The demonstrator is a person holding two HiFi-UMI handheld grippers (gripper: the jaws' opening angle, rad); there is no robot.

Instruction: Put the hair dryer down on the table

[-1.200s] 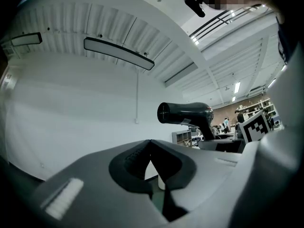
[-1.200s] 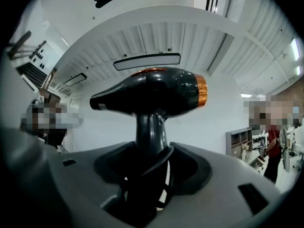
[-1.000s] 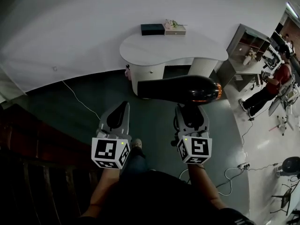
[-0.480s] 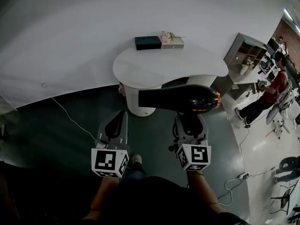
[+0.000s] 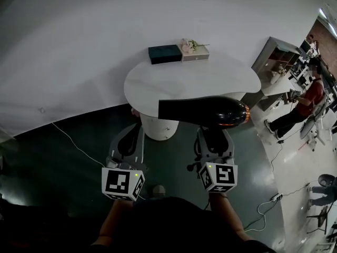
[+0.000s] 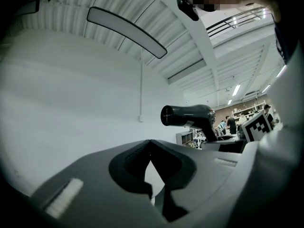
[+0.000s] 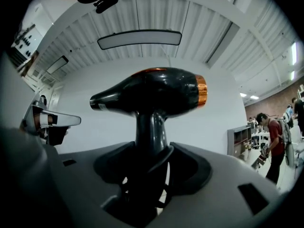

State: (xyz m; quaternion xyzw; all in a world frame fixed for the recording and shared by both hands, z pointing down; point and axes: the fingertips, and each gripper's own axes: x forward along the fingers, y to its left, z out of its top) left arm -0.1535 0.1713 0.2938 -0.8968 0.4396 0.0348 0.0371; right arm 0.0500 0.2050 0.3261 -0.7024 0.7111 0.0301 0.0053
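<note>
A black hair dryer [image 5: 202,111] with an orange ring at its back lies level, nozzle to the left. My right gripper [image 5: 213,136] is shut on its handle, which stands up between the jaws in the right gripper view, under the hair dryer's body [image 7: 156,91]. In the head view it hangs over the near edge of the white rounded table [image 5: 184,80]. My left gripper [image 5: 129,141] is beside it on the left, jaws together with nothing in them. In the left gripper view the left gripper [image 6: 151,144] sees the hair dryer [image 6: 190,115] to its right.
A black box [image 5: 165,54] and a small box with flowers [image 5: 194,50] sit at the table's far edge by the white wall. A grey shelf unit [image 5: 276,54] and a person in red [image 5: 310,96] are at the right. Cables [image 5: 68,141] cross the dark floor.
Both grippers and the hair dryer have been carried toward the table, which now lies nearer and lower in the head view. The grip on the handle is unchanged.
</note>
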